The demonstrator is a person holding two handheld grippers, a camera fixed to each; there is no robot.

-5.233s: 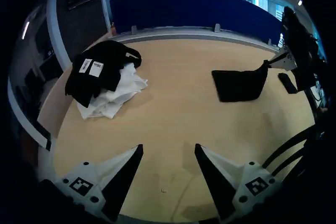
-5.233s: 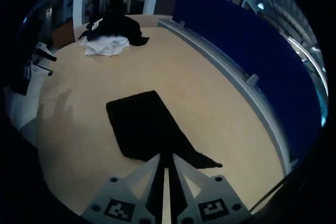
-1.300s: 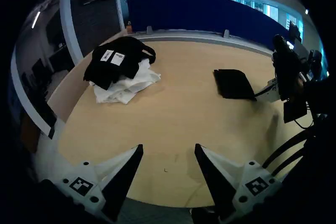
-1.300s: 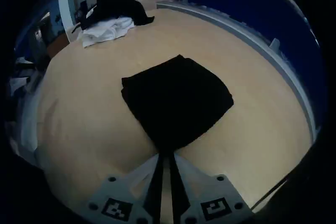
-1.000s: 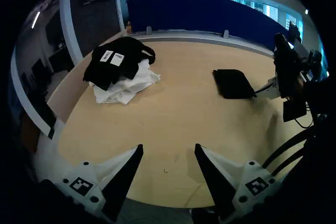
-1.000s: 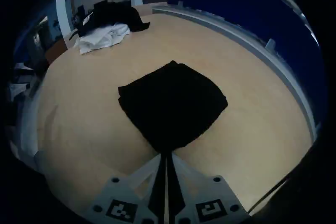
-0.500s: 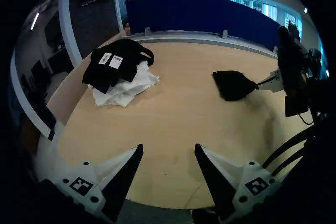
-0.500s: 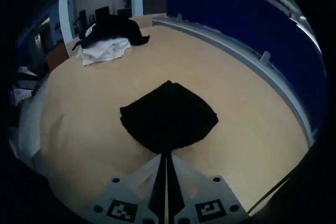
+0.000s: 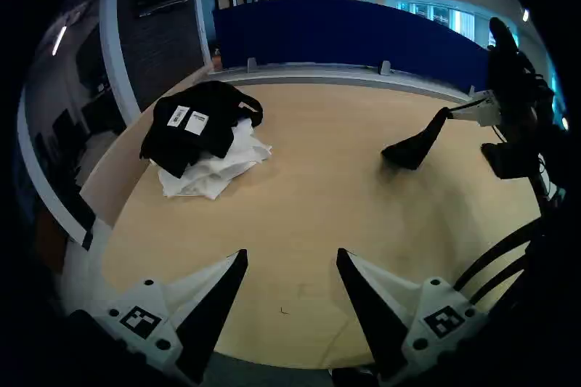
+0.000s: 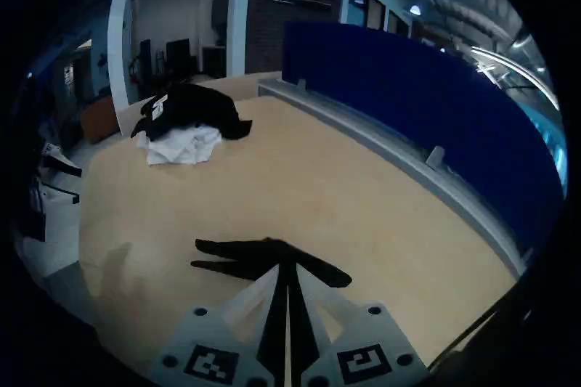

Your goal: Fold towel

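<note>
The right tool (image 10: pixel 287 279) is clamped on a black towel (image 9: pixel 415 146), with both fingers pressed together on one edge of the cloth. In the left gripper view the towel hangs bunched and slanting from that tool. Its upper end is raised, and its lower end appears to touch the wooden surface (image 9: pixel 319 191) near the right edge. The left tool (image 9: pixel 290 282) hovers over the near edge of the surface, well apart from the towel. Its fingers are spread with nothing between them. A pile of black and white cloth (image 9: pixel 200 140) lies near the far left edge. A blue partition (image 9: pixel 348 31) runs along the far edge.
</note>
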